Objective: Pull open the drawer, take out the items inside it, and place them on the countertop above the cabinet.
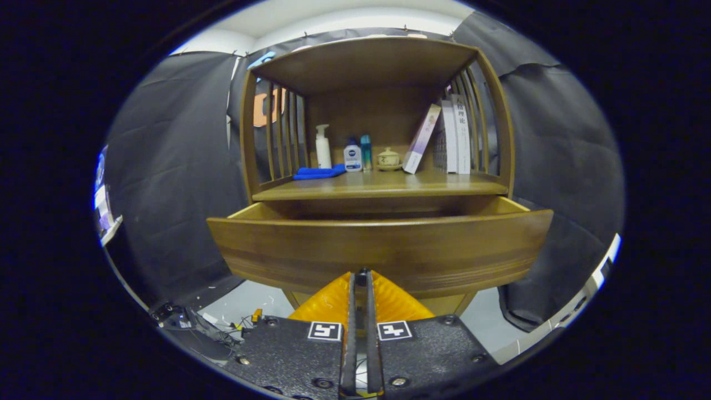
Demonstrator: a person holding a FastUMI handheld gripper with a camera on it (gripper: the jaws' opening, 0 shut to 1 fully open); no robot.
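Black cloth walls close in the booth around a wooden cabinet (377, 166), which stands on a pale floor. On the cabinet's surface (383, 186), under a wooden top with slatted sides, things stand in a row. From the left: a folded blue cloth (318, 173), a white pump bottle (323, 146), a short white bottle with a blue label (352, 155), a slim teal bottle (366, 151), a small lidded ceramic pot (388, 159), a purple-and-white box (421, 139) leaning to the right, and upright books (454, 134) against the right slats.

Below the surface the drawer (383, 250) is pulled out toward the camera; its broad front hides the inside, so I cannot tell what lies in it.

Just beneath the middle of the drawer front, the claw (362, 278) has its orange fingers (328, 304) nearly together, with a thin dark gap between them. Their tips sit at the lower edge of the front; whether they pinch a handle there I cannot tell.
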